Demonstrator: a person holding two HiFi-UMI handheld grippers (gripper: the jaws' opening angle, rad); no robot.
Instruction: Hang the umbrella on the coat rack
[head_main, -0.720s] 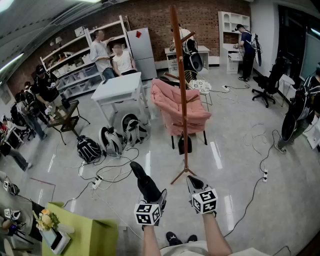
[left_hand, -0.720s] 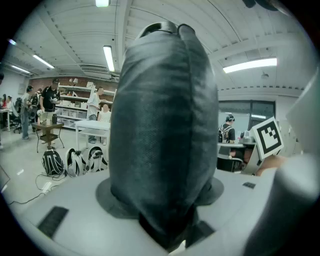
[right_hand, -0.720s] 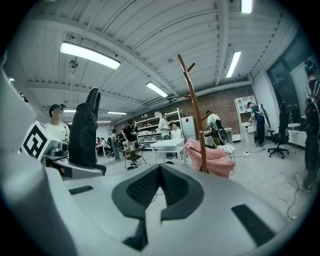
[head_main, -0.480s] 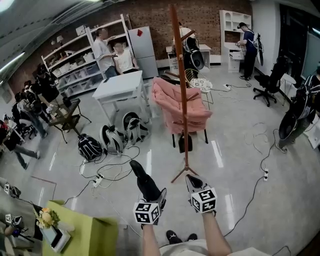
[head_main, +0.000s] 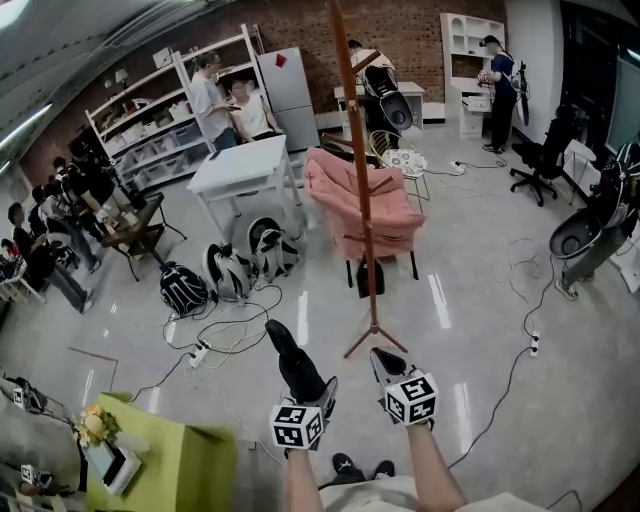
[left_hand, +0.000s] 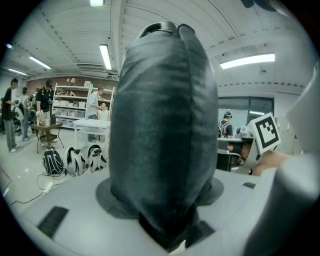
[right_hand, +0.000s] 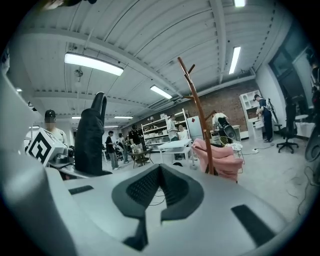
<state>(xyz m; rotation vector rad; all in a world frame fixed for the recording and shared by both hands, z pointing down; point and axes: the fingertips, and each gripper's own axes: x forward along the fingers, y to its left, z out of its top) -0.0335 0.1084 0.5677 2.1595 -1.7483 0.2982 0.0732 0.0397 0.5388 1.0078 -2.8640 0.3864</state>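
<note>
A folded black umbrella (head_main: 290, 358) juts forward and up from my left gripper (head_main: 312, 395), whose jaws are shut on its lower end. In the left gripper view the umbrella (left_hand: 165, 125) fills the middle and hides most of the room ahead. The wooden coat rack (head_main: 356, 190) stands upright just ahead of both grippers, its tripod foot (head_main: 376, 335) on the floor. My right gripper (head_main: 385, 362) is beside the left one, its pads (right_hand: 172, 192) together with nothing between them. The rack (right_hand: 200, 117) rises right of centre in the right gripper view, and the umbrella (right_hand: 92, 135) shows at the left.
A pink chair (head_main: 360, 210) stands right behind the rack, with a white table (head_main: 240, 170) to its left. Backpacks (head_main: 232, 272), cables and power strips (head_main: 198, 352) lie on the floor to the left. A green table (head_main: 170, 465) is at lower left. Several people stand along the back.
The head view has tipped slightly, so the rack leans more to the left in the picture. Both grippers keep their places, and the umbrella stays in the left one.
</note>
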